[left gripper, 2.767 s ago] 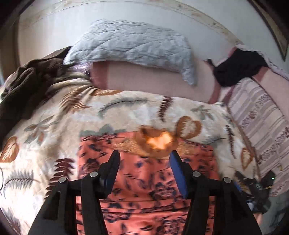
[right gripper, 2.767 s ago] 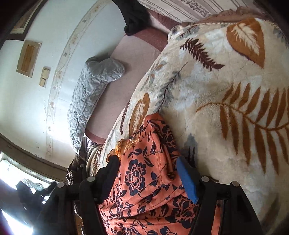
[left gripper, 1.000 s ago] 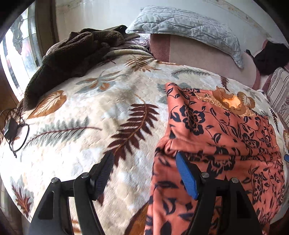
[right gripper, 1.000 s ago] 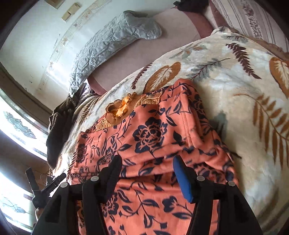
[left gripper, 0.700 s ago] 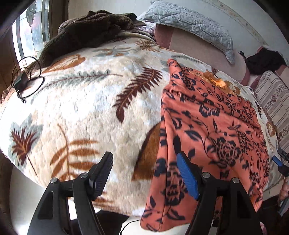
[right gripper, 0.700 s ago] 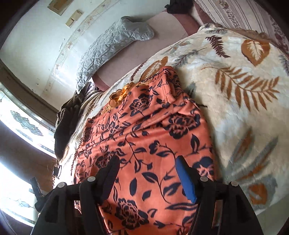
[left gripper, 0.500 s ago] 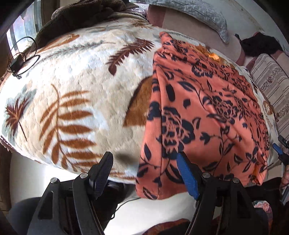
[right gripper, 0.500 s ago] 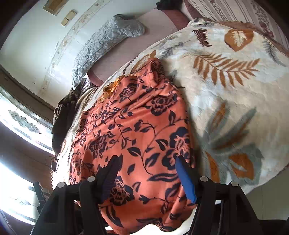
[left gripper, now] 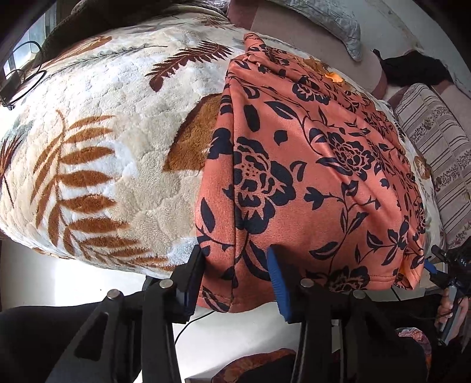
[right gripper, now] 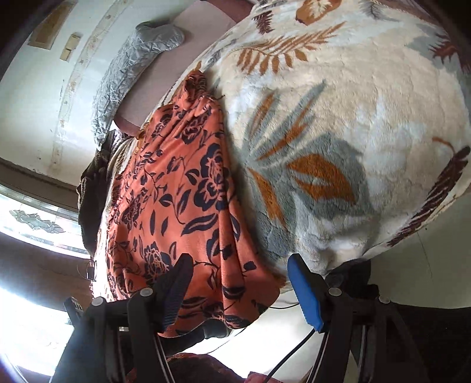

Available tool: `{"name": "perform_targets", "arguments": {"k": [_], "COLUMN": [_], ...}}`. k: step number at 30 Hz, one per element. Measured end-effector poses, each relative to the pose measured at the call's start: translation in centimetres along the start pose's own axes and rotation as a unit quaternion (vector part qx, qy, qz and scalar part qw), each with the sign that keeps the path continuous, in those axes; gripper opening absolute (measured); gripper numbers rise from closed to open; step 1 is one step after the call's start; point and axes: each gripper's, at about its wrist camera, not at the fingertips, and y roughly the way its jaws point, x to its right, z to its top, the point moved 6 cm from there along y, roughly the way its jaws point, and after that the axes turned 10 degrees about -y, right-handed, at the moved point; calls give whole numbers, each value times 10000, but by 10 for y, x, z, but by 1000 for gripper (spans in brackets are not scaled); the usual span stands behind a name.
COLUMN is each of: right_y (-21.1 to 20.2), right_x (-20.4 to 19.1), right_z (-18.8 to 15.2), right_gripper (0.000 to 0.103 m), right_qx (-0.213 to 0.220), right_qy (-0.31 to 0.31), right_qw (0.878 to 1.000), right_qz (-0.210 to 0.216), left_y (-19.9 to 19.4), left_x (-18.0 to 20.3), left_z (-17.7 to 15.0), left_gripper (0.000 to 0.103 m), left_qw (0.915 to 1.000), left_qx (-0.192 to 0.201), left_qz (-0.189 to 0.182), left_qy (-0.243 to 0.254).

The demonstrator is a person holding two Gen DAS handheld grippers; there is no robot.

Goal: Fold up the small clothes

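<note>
A cream fleece blanket [left gripper: 97,165] with brown and grey fern leaves covers the bed, and at its far left edge a black cable [left gripper: 20,85] lies looped. To the right of that, an orange garment [left gripper: 312,165] printed with dark flowers lies lengthwise on the blanket, its near hem hanging over the near edge of the bed. The left gripper [left gripper: 235,265] sits at the hem's near-left corner — its jaws have just been closing, and the corner fold of cloth is between them, the black pad against the cloth's left edge; whether the blue pad presses it yet cannot be told. Far off, a grey quilted pillow [left gripper: 329,14] lies against the wall, with a dark cloth [left gripper: 418,70] and a striped cushion [left gripper: 435,147] to the right.

In the right wrist view, the right gripper [right gripper: 238,274] is at the hem's near-right corner, its jaws wide apart and having just been opening — the hanging cloth lies between them, untouched by the blue pad. The grey pillow [right gripper: 129,67] lies far left there.
</note>
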Motion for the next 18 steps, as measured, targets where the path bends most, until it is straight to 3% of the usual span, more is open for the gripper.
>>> {"name": "perform_targets", "arguments": {"k": [2, 5, 8, 11, 12, 13, 14, 15, 16, 18], "right_y": [11, 28, 54, 79, 82, 79, 74, 65, 56, 37], "right_x": [2, -4, -14, -13, -14, -18, -24, -28, -33, -43], "right_z": [-6, -12, -24, -41, -44, -43, -40, -38, -37, -34], "right_gripper": [70, 71, 78, 78, 70, 43, 32, 26, 13, 9], "right_qx": [-192, -357, -647, -927, -929, -830, -731, -588, -450, -130], "right_qy": [116, 221, 303, 402, 420, 402, 303, 128, -127, -359], "right_qw": [9997, 9991, 9974, 9949, 9946, 9950, 9953, 9972, 9986, 9989], "right_qz": [12, 117, 124, 66, 174, 378, 565, 448, 254, 265], "left_y": [2, 11, 13, 10, 7, 3, -1, -5, -11, -27], "left_x": [-1, 5, 11, 6, 2, -2, -6, -8, -8, -8], "left_z": [7, 4, 2, 3, 5, 7, 8, 10, 12, 19], "left_gripper": [74, 79, 77, 51, 35, 26, 7, 7, 7, 7], "left_qw": [9997, 9998, 9999, 9997, 9998, 9998, 9998, 9995, 9990, 9982], "left_qx": [-100, -151, -82, -9, 9, 14, 5, -23, -8, 139], "left_qz": [-119, -47, 127, 255, 198, 127, -4, -176, -302, -471], "left_qy": [-181, -120, 52, 33, -67, -147, -200, -268, -323, -332]}}
